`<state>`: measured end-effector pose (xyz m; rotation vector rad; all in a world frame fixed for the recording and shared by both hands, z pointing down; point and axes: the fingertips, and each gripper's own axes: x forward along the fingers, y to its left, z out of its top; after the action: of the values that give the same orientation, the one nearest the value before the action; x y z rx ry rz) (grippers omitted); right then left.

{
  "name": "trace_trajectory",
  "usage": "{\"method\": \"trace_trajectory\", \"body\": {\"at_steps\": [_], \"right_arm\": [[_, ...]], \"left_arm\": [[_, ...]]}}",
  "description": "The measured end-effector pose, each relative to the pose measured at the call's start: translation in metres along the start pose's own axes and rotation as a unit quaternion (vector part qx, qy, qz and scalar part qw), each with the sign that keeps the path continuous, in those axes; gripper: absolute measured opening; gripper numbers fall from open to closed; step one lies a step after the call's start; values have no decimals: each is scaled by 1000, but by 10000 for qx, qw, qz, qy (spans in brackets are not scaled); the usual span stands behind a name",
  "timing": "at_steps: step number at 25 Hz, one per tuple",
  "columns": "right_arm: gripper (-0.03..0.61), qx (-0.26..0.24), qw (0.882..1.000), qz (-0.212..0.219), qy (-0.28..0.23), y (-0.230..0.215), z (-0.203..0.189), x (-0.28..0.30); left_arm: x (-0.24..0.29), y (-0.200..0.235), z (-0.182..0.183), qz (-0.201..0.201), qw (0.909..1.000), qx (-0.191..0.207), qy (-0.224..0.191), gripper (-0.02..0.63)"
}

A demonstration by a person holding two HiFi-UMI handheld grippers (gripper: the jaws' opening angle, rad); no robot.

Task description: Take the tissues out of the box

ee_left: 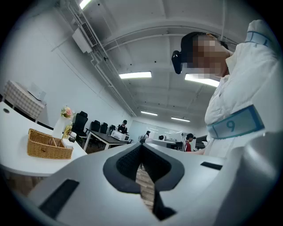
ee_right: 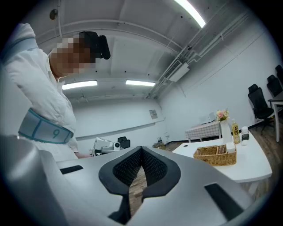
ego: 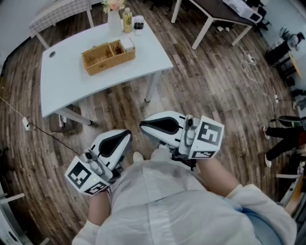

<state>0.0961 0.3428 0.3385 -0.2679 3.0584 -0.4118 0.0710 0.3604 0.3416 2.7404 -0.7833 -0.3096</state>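
I hold both grippers close to my body, over the wooden floor and well short of the white table (ego: 71, 81). My left gripper (ego: 126, 134) (ee_left: 141, 145) is shut with nothing between its pads. My right gripper (ego: 142, 125) (ee_right: 141, 149) is shut and empty as well. On the table stands a wicker basket (ego: 107, 56) (ee_left: 46, 145) (ee_right: 216, 154) with a small white item (ego: 127, 44) in its right compartment. Beyond the table is a checked-cloth piece (ego: 57, 12) (ee_left: 24, 99) with something white on top. I cannot make out a tissue box for certain.
A vase of flowers (ego: 113, 19), a bottle (ego: 127, 20) and a small cup (ego: 138, 24) stand at the table's far edge. A dark table (ego: 224, 12) is at the back right. Cables (ego: 253, 67) lie on the floor. A person's legs (ego: 287, 139) show at the right.
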Motion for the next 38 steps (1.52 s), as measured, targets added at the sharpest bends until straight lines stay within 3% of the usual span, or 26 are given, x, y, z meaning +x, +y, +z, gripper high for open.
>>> {"method": "trace_trajectory", "body": {"at_steps": [17, 38], "right_arm": [[32, 16, 9998, 178, -93, 6, -1, 4], [34, 113, 9996, 272, -22, 9, -8, 10]], "left_arm": [[2, -1, 2, -170, 9998, 3, 48, 2], [-6, 0, -2, -39, 9999, -104, 9, 2]]}}
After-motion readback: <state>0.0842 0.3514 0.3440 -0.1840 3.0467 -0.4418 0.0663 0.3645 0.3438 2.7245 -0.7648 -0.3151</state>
